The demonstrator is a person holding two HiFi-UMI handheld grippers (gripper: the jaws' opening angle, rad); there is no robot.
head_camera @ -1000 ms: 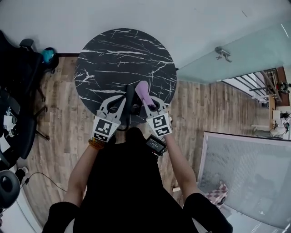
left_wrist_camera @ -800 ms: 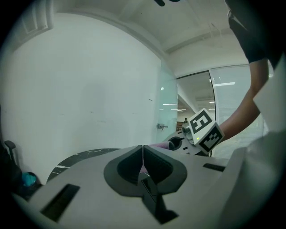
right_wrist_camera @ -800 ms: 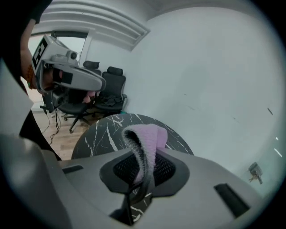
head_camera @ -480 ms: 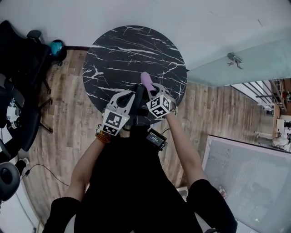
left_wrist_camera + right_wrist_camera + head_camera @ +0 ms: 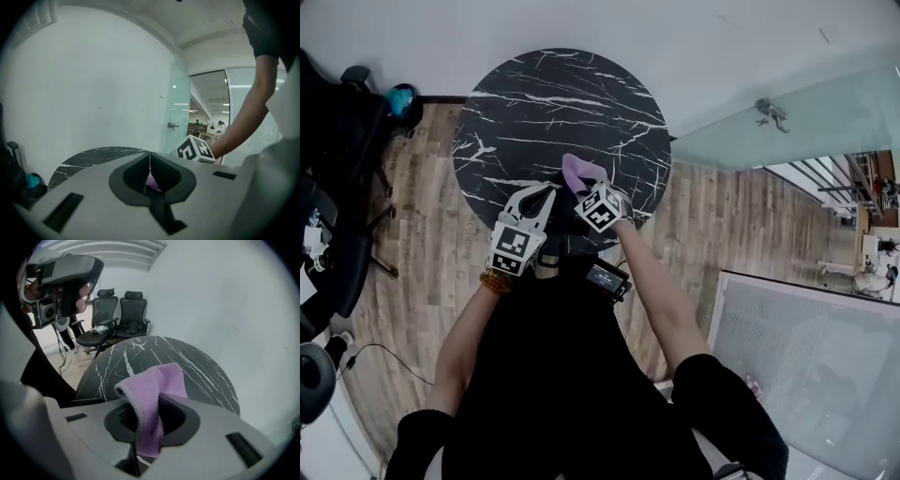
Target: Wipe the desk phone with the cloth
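Note:
A pink cloth (image 5: 576, 172) (image 5: 152, 390) sticks out of my right gripper (image 5: 588, 191) (image 5: 150, 405), which is shut on it over the near part of the round black marble table (image 5: 553, 103). My left gripper (image 5: 534, 195) (image 5: 150, 161) is close on its left with its jaws meeting in a thin line. A sliver of the pink cloth (image 5: 151, 181) shows behind them. Between the two grippers lies a dark shape (image 5: 564, 214), the desk phone, mostly hidden. A coiled black cord (image 5: 70, 402) runs along the table's near edge in the right gripper view.
Black office chairs (image 5: 337, 141) (image 5: 112, 317) stand on the wooden floor left of the table. A white wall is behind the table and a glass partition (image 5: 787, 112) to the right. A small black device (image 5: 605, 277) hangs at the person's waist.
My right gripper with the cloth has moved forward over the table edge and leftward, closing in on the left gripper. The left gripper has barely shifted.

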